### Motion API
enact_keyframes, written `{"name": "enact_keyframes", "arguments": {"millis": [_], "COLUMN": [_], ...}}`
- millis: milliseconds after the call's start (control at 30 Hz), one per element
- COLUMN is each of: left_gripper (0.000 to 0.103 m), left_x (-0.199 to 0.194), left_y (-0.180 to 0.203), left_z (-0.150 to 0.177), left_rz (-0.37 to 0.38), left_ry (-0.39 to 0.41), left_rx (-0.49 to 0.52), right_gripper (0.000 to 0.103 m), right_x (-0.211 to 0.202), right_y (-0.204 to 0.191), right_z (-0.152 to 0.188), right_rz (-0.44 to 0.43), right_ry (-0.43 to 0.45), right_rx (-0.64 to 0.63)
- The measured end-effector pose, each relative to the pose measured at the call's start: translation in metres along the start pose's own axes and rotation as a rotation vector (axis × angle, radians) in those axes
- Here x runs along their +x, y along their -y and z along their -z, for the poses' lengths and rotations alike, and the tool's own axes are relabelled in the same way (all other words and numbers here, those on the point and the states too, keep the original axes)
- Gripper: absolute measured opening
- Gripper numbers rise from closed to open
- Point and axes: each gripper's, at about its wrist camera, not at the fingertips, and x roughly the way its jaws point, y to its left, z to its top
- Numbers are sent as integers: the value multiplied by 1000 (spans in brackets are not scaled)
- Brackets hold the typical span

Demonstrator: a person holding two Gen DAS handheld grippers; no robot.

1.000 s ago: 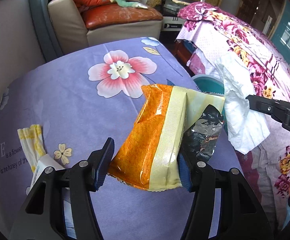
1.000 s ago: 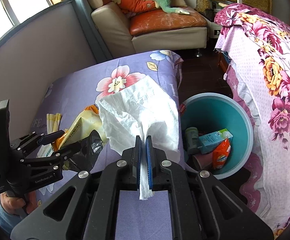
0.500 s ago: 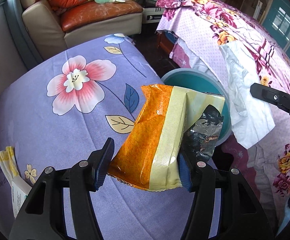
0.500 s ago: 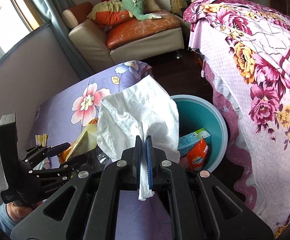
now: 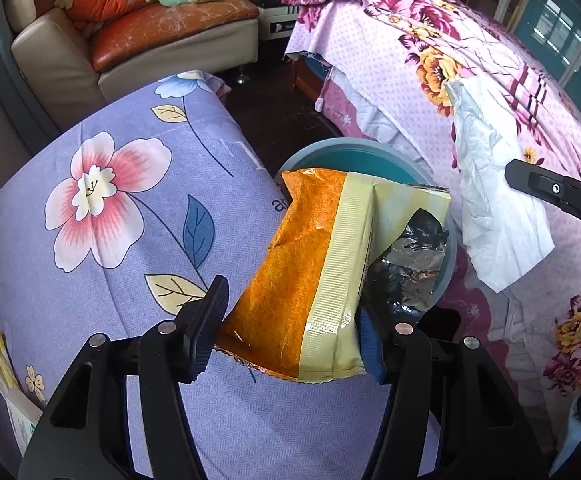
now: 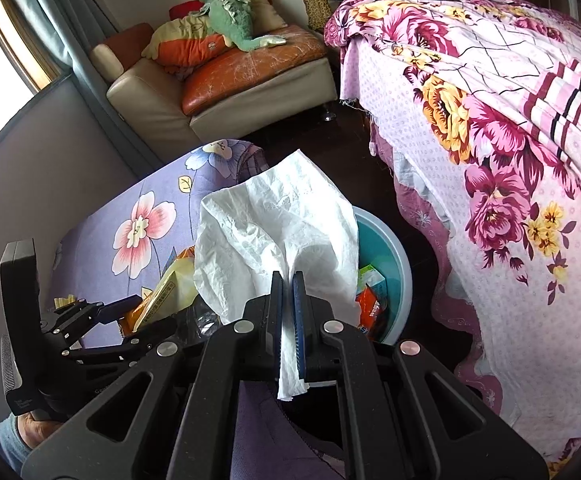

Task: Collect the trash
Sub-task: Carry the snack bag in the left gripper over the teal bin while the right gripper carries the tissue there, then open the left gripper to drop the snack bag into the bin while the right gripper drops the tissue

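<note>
My left gripper [image 5: 290,320] is shut on an orange and pale yellow snack bag [image 5: 310,264] with a torn foil end, held at the edge of the purple flowered table, in front of the teal trash bin [image 5: 346,156]. My right gripper [image 6: 288,292] is shut on a crumpled white tissue [image 6: 274,232], held above the bin [image 6: 394,280]. The tissue also shows in the left wrist view [image 5: 490,188], beyond the bin. The left gripper and the bag show in the right wrist view [image 6: 130,320]. The bin holds a green carton and an orange packet.
Yellow striped wrappers and a white carton [image 5: 6,384] lie on the table [image 5: 90,280] at the left. A bed with a pink flowered cover [image 6: 490,140] stands to the right of the bin. A sofa [image 6: 230,80] stands at the back.
Both grippers have moved right, off the table toward the bin, with the bag and tissue still held. More of the bin rim shows behind the bag.
</note>
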Motion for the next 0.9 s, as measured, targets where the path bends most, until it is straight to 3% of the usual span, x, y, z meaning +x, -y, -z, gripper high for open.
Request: {"name": "enact_keyframes", "arguments": {"millis": [567, 800, 900], "left_gripper": [64, 89, 91], "left_x": [45, 42, 40], "left_y": [43, 43, 38], "left_z": [-29, -37, -38], "left_rz": [64, 76, 76], "left_ry": [-42, 0, 7], "left_rx": [62, 48, 34], "right_gripper": [5, 5, 5], "right_x": [6, 12, 15], "right_y": [31, 35, 34], "right_z": [-17, -21, -22], "right_rz": [58, 81, 87], "right_ry": [1, -8, -15], "right_rx": [38, 43, 41]}}
